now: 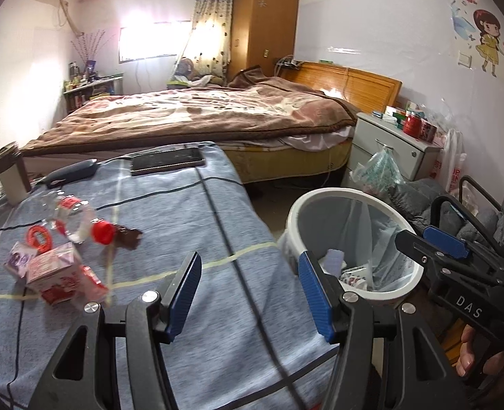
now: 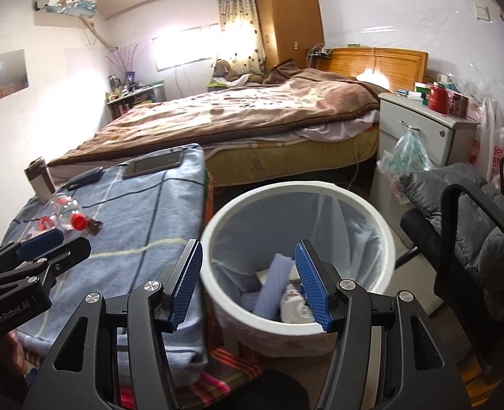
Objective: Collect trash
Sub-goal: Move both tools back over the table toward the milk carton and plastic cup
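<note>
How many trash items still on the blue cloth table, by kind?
Plastic bottle: 1
Red-and-white cartons: 1 clear, maybe a second crumpled one beside it
Purple wrapper: 1
Red ring: 1
Brown wrapper: 1
Total: 5 at least. Both tongs, left and right, are open and empty.

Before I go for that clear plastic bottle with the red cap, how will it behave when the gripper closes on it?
The clear bottle lies on its side on the blue cloth, so a nudge may roll it. It looks empty, so probably light, and the thin walls may buckle. The smooth plastic could slip; gripping near the red cap seems safer. The left gripper is open, well short of it.
</note>
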